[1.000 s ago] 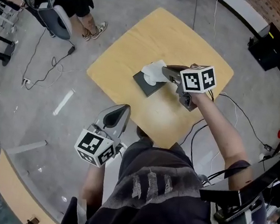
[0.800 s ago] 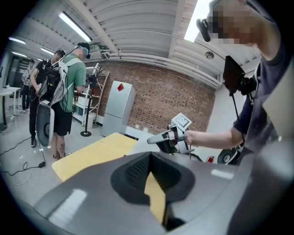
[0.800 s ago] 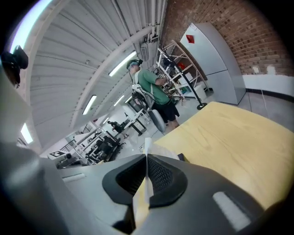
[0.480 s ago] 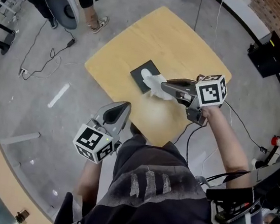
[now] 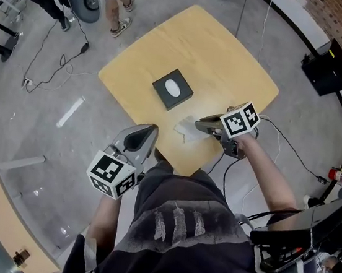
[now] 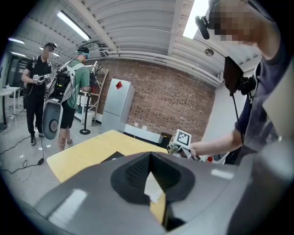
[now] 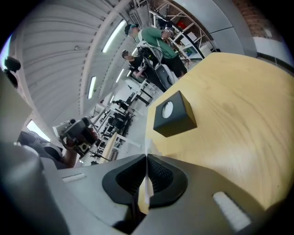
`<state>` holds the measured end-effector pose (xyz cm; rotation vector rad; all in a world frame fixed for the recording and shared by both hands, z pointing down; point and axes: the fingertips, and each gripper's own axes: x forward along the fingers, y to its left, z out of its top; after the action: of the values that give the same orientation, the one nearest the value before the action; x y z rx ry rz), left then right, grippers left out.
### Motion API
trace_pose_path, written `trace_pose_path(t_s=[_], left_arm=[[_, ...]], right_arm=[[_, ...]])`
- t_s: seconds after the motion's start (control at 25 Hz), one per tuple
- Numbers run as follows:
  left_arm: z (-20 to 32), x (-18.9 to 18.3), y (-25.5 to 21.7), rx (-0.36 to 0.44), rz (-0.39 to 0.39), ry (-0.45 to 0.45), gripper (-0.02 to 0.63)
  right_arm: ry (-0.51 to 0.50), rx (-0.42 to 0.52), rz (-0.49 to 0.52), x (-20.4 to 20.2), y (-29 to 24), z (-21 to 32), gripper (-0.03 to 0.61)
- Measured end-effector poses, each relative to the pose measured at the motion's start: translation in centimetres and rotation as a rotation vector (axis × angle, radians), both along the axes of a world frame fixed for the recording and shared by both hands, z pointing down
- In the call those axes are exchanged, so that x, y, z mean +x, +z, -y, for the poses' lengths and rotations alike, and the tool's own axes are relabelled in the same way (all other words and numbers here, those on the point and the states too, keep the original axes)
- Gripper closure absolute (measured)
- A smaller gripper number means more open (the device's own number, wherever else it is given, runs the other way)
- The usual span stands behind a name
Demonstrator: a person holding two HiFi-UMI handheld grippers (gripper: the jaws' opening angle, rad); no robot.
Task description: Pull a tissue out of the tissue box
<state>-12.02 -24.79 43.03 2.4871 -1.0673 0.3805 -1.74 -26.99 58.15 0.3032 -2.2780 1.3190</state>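
On the table point(image 5: 232, 53), the tissue box point(image 5: 172, 89) sits near centre. At its five o'clock, clear of it, the tissue point(image 5: 183, 127) hangs pinched in the clenched right gripper point(image 5: 198, 124). It looks feather-light, limp and tearable, so pinch an edge fold. The left gripper point(image 5: 150, 130) is closed, empty.

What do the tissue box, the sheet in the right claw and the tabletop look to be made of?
The tissue box: probably matte black card or plastic; flat faces, no shine. The tissue in the right claw: thin white paper, limp and creased. The table: pale wood or wood-look laminate, smooth, with faint grain.
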Motion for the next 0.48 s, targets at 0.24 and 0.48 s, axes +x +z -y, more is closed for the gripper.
trace_pose_path(t_s=[0.24, 0.48], left_arm=[[-1.1, 0.2, 0.3, -0.012, 0.02, -0.025, 0.612], [-1.8, -0.4, 0.4, -0.025, 0.029, -0.046, 0.612]], right_arm=[[0.0, 0.121, -0.248, 2.3, 5.5, 0.6, 0.55], [-0.035, 0.246, -0.402, 3.7, 7.2, 1.5, 0.455]])
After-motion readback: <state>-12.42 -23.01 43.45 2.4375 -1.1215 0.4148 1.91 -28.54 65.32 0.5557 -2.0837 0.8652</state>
